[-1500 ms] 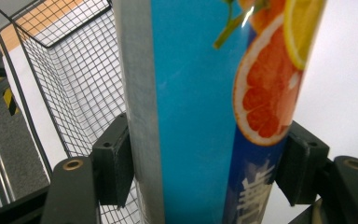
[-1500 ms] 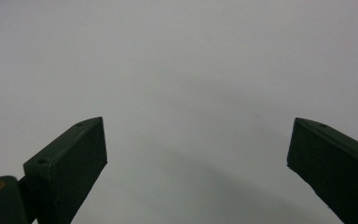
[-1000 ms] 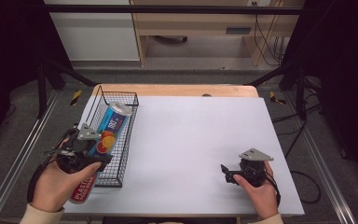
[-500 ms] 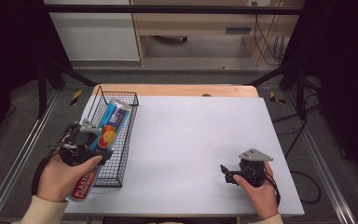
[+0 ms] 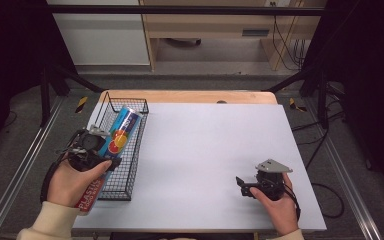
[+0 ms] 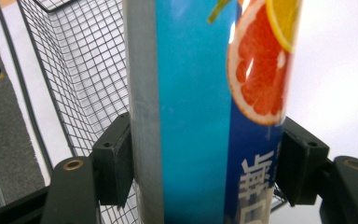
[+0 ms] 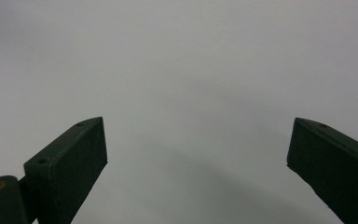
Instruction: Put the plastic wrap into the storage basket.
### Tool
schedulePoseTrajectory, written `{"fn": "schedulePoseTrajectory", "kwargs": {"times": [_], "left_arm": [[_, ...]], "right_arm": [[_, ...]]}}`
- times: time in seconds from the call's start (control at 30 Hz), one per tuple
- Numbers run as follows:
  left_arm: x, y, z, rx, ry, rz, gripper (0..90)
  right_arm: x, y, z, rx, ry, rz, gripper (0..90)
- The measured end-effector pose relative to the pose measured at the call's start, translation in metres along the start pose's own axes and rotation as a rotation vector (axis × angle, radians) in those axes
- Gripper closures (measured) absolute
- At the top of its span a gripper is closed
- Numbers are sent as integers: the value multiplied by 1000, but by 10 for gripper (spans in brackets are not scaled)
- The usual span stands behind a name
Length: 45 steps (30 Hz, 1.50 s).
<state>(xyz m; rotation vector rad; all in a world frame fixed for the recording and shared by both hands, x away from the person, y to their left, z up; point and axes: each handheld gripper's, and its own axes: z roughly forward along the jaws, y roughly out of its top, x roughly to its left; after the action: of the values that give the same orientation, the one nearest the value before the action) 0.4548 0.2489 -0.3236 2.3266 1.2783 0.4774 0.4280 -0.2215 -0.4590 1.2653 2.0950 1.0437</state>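
A tall can [image 5: 122, 131], blue with orange and grapefruit slices printed on it, hangs slanted over the black wire basket [image 5: 130, 101] at the table's left side. My left gripper [image 5: 111, 150] is shut on the can. In the left gripper view both pads [image 6: 114, 161] press on the can [image 6: 200, 107], with the basket mesh [image 6: 79, 79] behind it. Whether the can touches the basket I cannot tell. My right gripper [image 5: 240, 185] rests near the table's front right, open. In the right gripper view its jaws [image 7: 196, 168] stand wide apart over bare white table.
A red label with white lettering [image 5: 89, 194] lies under my left hand, beside the basket at the table's front left. The white tabletop [image 5: 210, 145] stretches between the basket and my right hand. A wooden strip [image 5: 190, 96] runs along the far edge.
My left gripper has carried the can a little farther up the table and lower, so the can now slants along the basket. The right hand has kept still.
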Motion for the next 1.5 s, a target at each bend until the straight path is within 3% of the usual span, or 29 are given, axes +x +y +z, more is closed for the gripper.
{"fn": "schedulePoseTrajectory", "kwargs": {"times": [0.2, 0.8, 1.5], "left_arm": [[-2, 4, 9, 23, 8, 14, 320], [14, -2, 14, 32, 2, -58, 319], [24, -8, 17, 47, 11, -89, 319]], "right_arm": [[0, 0, -1, -2, -2, -1, 53], [0, 0, 0, 7, -2, -6, 54], [0, -1, 0, 12, 1, -1, 55]]}}
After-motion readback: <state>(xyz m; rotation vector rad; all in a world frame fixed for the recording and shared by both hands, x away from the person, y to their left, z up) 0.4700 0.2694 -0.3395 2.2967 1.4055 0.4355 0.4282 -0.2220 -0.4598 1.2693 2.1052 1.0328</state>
